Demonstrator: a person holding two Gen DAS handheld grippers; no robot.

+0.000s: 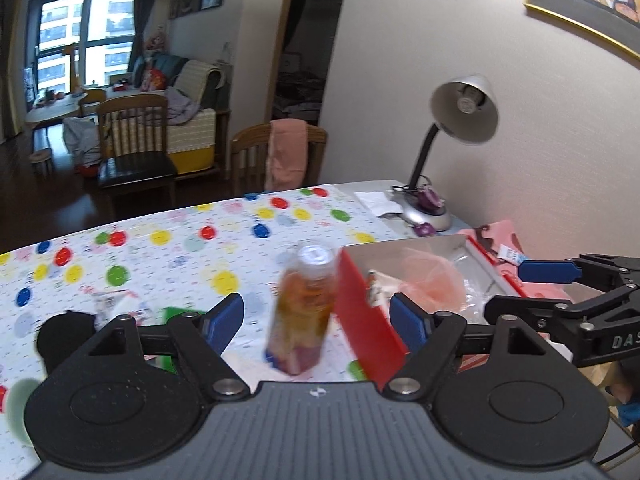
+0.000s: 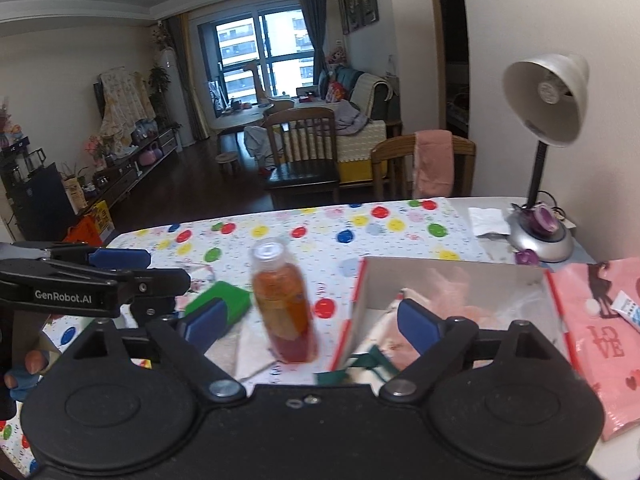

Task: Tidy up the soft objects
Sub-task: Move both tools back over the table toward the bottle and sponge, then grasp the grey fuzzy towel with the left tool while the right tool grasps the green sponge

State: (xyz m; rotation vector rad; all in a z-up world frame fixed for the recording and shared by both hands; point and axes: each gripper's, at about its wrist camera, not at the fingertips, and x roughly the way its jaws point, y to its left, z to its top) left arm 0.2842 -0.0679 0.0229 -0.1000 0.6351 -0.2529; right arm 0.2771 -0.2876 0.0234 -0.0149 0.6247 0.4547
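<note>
A red box with a white inside stands on the dotted tablecloth. It holds soft pink stuff, clear plastic and a printed white cloth. Left of it stands a bottle of orange liquid, blurred. Further left lies a green pad-like thing. My left gripper is open, with the bottle beyond its fingertips, untouched. My right gripper is open, its right finger over the box. Neither holds anything.
A silver desk lamp and a white tissue stand at the far right by the wall. A pink "LOVE" bag lies right of the box. Wooden chairs, one with a pink towel, stand behind the table. A black object lies left.
</note>
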